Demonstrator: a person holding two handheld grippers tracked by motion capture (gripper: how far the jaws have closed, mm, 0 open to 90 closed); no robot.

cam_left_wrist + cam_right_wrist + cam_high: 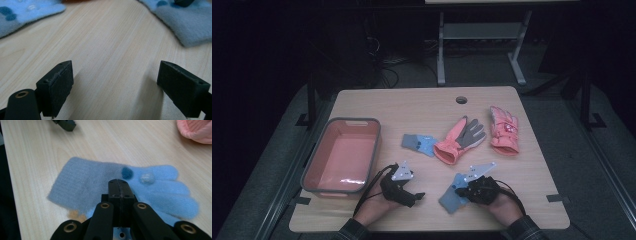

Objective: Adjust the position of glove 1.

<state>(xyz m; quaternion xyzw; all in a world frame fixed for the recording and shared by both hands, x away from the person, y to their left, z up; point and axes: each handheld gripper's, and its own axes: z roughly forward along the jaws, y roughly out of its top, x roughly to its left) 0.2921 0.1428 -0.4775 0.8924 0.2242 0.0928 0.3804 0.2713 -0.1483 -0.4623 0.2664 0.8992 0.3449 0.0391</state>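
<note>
The near glove (100,180) is light blue with a greyer cuff and a dark blue dot. A second blue glove (418,144) matches it. One ski glove (460,140) is salmon with a grey palm, another (503,129) pink. The tub (343,155) is pink with a grey rim; the worktop (412,107) is pale wood.

A light blue knit glove (120,185) lies flat on the wooden table, at lower centre of the high view. Its grey-blue cuff points lower left. Two pompoms, dark blue and pale, sit near its finger bases.

Dim room – grey carpet floor (562,130), light wooden table (412,107); white-framed desk (482,35) behind, cables (387,65) beneath.
</note>
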